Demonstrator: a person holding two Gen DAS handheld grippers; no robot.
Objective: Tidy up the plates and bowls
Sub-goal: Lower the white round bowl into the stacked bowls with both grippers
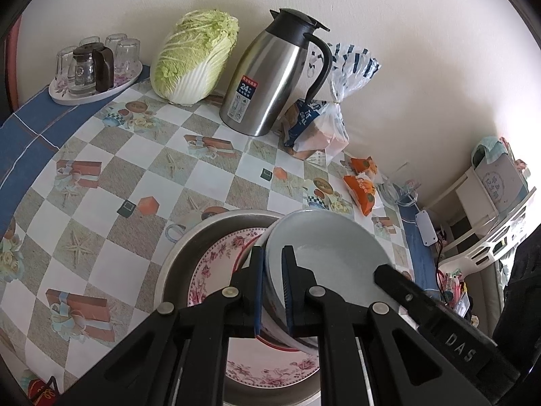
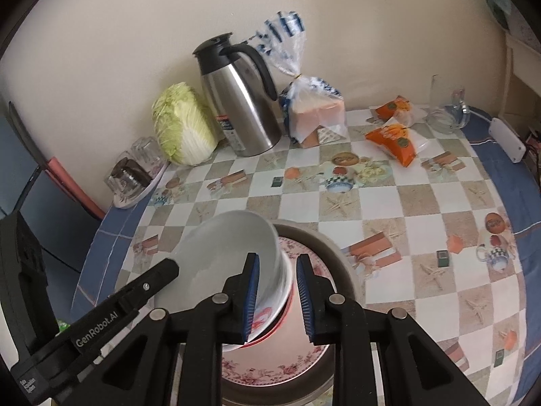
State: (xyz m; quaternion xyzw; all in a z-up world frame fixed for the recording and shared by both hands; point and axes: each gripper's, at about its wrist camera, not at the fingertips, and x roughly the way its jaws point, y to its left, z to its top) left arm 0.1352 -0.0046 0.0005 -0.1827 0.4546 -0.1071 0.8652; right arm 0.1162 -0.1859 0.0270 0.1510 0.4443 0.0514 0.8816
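Note:
A white bowl (image 1: 331, 247) with a red-patterned outside is tilted over a floral pink plate (image 1: 216, 264) that lies in a round metal basin (image 1: 189, 247). My left gripper (image 1: 272, 287) is shut on the bowl's rim, one finger inside and one outside. In the right wrist view the same bowl (image 2: 230, 250) leans over the plate (image 2: 304, 355) in the basin (image 2: 341, 257). My right gripper (image 2: 277, 297) straddles the bowl's opposite rim with a gap showing at the right finger; it looks open. The left gripper's finger (image 2: 145, 287) reaches in from the left.
On the checkered tablecloth (image 1: 135, 169) stand a steel thermos jug (image 1: 270, 77), a napa cabbage (image 1: 192, 57), a bagged bread loaf (image 1: 314, 128), orange snack packets (image 1: 361, 186), a glass jug (image 2: 449, 108) and a tray of upturned glasses (image 1: 91, 67). A white shelf (image 1: 490, 209) is at the right.

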